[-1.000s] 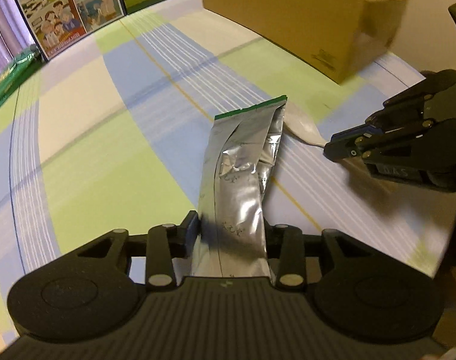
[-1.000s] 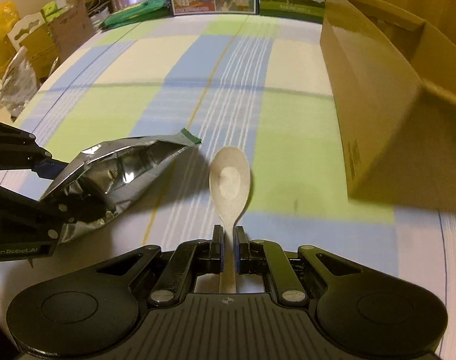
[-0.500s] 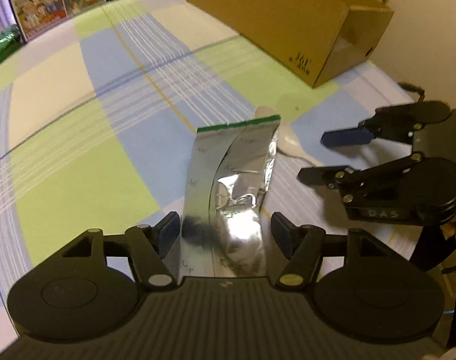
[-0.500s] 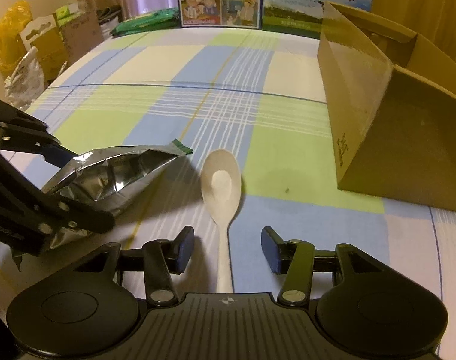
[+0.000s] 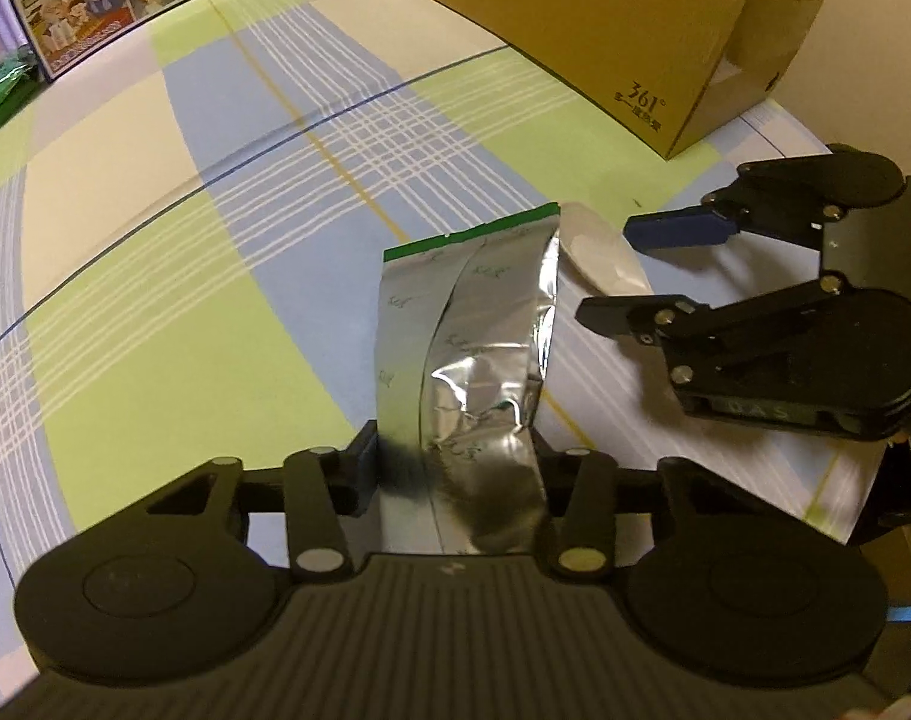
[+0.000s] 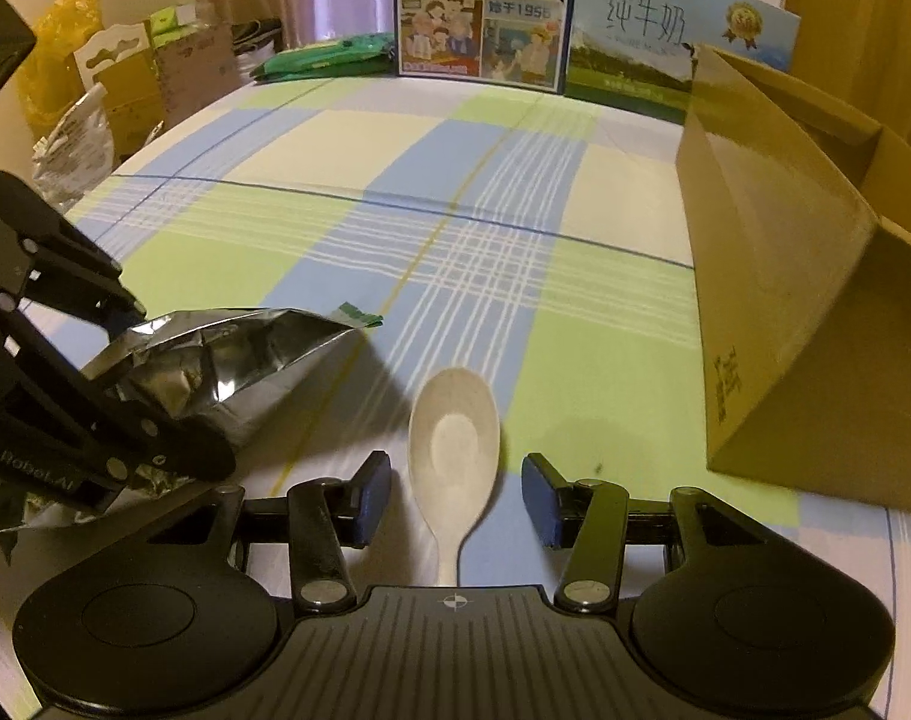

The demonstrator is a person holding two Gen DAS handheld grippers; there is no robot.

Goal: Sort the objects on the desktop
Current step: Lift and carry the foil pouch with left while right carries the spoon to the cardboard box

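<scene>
A silver foil pouch (image 5: 467, 324) with a green top edge lies on the checked tablecloth, its lower end between the fingers of my left gripper (image 5: 455, 468), which is open with its pads close beside the pouch's sides. From the right wrist view the pouch (image 6: 227, 360) sits in the wide gap of the left gripper (image 6: 179, 390). A pale spoon (image 6: 455, 438) lies bowl-forward on the cloth, handle running under my right gripper (image 6: 455, 498), whose fingers stand well apart on either side without touching it. The spoon (image 5: 599, 252) lies just right of the pouch.
An open-topped cardboard box (image 6: 767, 300) stands at the right of the table, also in the left wrist view (image 5: 575, 30). Milk cartons (image 6: 479, 18) and a green packet (image 6: 329, 57) line the far edge. Bags and boxes (image 6: 125, 78) sit beyond the left edge.
Both grippers were shut a second ago, left on the pouch, right on the spoon handle. Both have opened and let go; pouch and spoon lie on the cloth.
</scene>
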